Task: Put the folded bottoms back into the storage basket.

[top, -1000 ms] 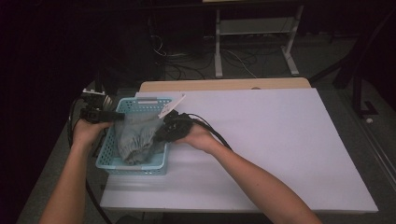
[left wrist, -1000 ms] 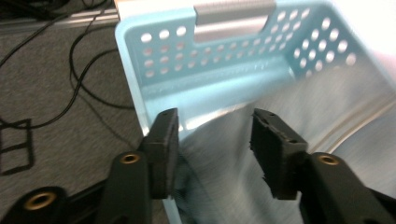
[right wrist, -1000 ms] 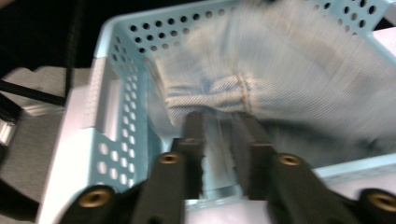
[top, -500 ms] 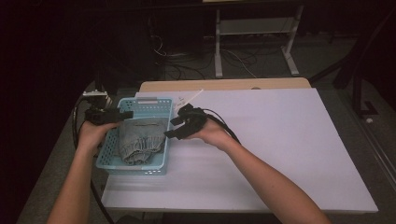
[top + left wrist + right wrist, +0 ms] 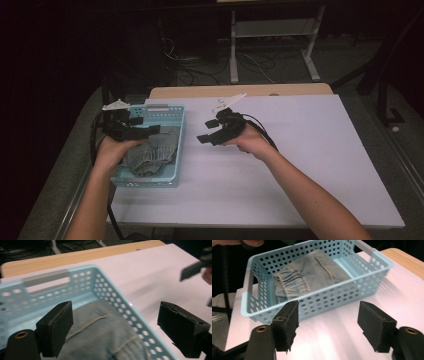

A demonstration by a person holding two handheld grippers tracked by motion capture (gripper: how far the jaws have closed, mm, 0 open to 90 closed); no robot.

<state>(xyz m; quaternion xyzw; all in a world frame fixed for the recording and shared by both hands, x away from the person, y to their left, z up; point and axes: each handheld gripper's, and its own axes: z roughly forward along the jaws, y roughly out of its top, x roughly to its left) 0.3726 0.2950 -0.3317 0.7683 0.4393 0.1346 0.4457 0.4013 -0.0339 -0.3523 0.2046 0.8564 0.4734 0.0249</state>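
Light blue perforated basket (image 5: 172, 131) sits at the left side of the white table (image 5: 310, 165), near the table's left edge. Folded, faded denim garment (image 5: 150, 152) lies inside the basket, covering most of the floor; right gripper view shows its gathered waistband toward one short end and a stitched pocket on top (image 5: 312, 272). The garment stays below the rim.

Left gripper (image 5: 142, 131) is over the basket's far-left part, held in the left hand (image 5: 112, 150), pointing right across the basket. Its jaws stand wide apart with nothing between them; in left gripper view one pad (image 5: 56, 331) hangs above the denim (image 5: 100, 335) inside the basket (image 5: 120, 302), the other is out past the basket's long wall, over the table (image 5: 155, 277). Cannot tell if the pads touch the cloth; looks like a gap.

Right gripper (image 5: 212, 131) is over bare table just right of the basket, apart from it, held in the right hand (image 5: 250, 142), pointing left toward the basket. Jaws spread wide, empty; right gripper view shows both pads (image 5: 287, 325) framing the basket's (image 5: 367, 275) near long wall with white table between.

Black cables trail from both grippers (image 5: 262, 130). A wooden strip (image 5: 240, 91) shows along the table's far edge. Dark floor with loose cords and a white stand frame (image 5: 272, 35) beyond the table.
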